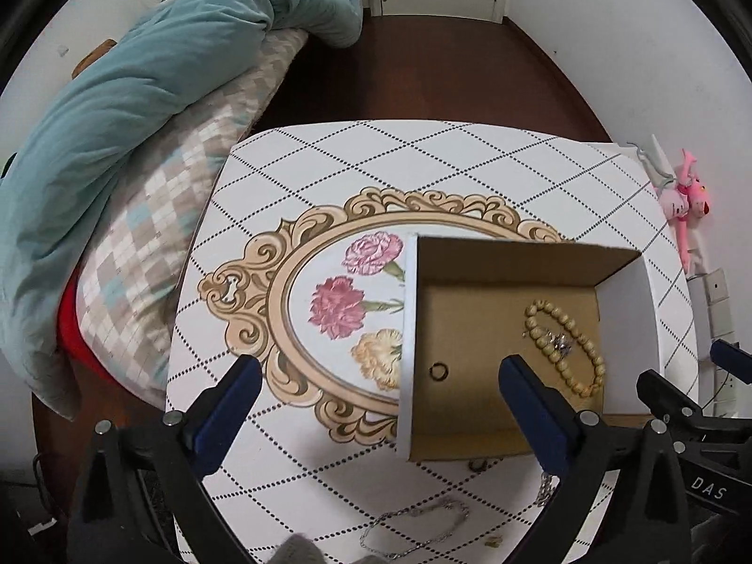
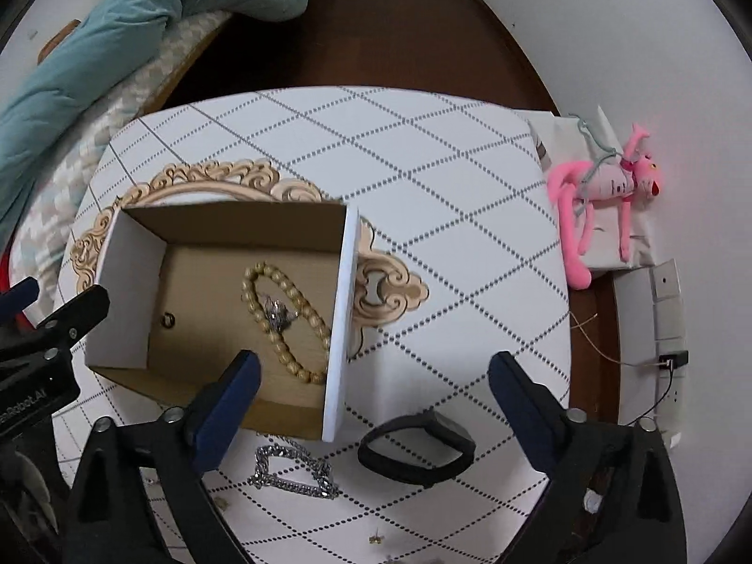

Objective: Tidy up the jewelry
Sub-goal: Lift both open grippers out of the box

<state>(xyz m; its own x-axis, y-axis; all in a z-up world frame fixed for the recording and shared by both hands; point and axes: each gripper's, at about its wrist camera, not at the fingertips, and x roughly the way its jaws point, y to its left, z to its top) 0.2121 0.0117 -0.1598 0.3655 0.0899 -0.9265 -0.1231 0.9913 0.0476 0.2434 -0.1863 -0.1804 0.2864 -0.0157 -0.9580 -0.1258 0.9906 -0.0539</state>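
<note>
A cardboard box with white outer walls is seen open-topped on the table, which is covered in a white diamond-dotted pattern with an ornate floral frame printed at its middle. Inside the box, a bead bracelet is laid on the floor of the box toward its right side, and a small silver piece is seen resting on it. A small dark ring is noted apart from these, near the box's left wall.

Outside the box, on the table just in front of it, a heavy silver chain is laid in a loop. A black band is found beside the chain, to its right. In the left wrist view, a thinner silver chain is seen on the table near the front edge, well in front of the box.

The left tongs are held wide apart over the box's left wall, with nothing between the fingers. The right tongs are likewise spread wide apart and empty, held over the box's right front corner and the black band.

A teal quilt is piled on a checked pillow at the left of the table. A pink plush toy is seen lying at the right, against the wall.
</note>
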